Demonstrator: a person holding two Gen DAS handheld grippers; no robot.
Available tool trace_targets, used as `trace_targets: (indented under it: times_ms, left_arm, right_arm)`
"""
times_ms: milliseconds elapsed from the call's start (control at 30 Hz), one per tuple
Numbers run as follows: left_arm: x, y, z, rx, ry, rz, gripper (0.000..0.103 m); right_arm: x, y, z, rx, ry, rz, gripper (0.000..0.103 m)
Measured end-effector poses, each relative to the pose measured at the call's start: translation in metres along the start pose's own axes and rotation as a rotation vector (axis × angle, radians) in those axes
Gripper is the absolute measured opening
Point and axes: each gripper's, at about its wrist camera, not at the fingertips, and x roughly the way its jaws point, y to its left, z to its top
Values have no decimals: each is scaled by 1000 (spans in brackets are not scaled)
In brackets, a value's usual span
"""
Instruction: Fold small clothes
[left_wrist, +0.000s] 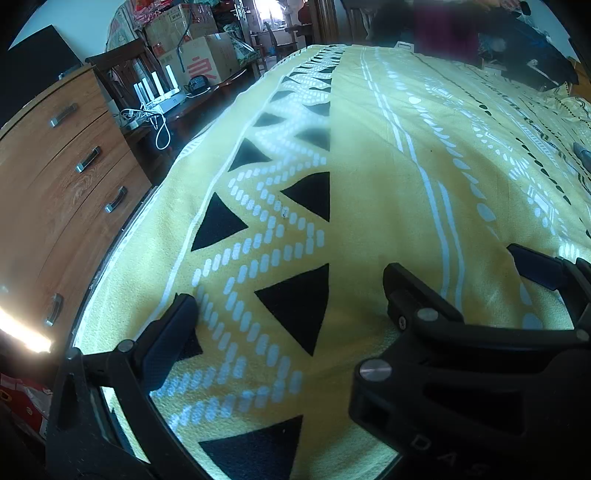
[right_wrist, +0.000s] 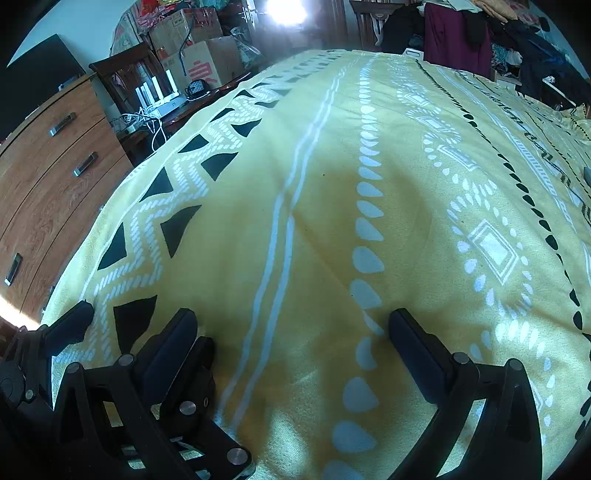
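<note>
No small garment lies within reach in either view. My left gripper (left_wrist: 288, 291) is open and empty, low over a yellow blanket (left_wrist: 369, 184) with black triangles and white patterns. My right gripper (right_wrist: 291, 321) is open and empty over the same blanket (right_wrist: 325, 240). The right gripper's fingers (left_wrist: 532, 266) show at the right of the left wrist view. The left gripper's fingers (right_wrist: 74, 321) show at the lower left of the right wrist view. A pile of dark and maroon clothes (right_wrist: 480, 40) lies beyond the blanket's far edge.
A wooden chest of drawers (left_wrist: 62, 192) stands close to the blanket's left edge. Behind it are a dark chair (left_wrist: 122, 70), white devices with cables (left_wrist: 159, 96) and cardboard boxes (left_wrist: 207, 59). A small grey object (right_wrist: 587, 173) lies at the blanket's right edge.
</note>
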Motion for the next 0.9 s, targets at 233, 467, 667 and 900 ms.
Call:
trace_targets:
  times_ms: [233,467,667,900]
  left_arm:
    - [0,0,0,0,1,1,103]
    - [0,-1,0,0,1,3,103]
    - [1,-2,0,-1,1,4,103]
    - [1,-2,0,-2,1,5,103]
  right_arm:
    - [0,0,1,1,-1,1,103]
    - [0,0,1,1,-1,1,103]
    - [0,0,1,0,-1,0,103]
    - [0,0,1,0,-2,0,103]
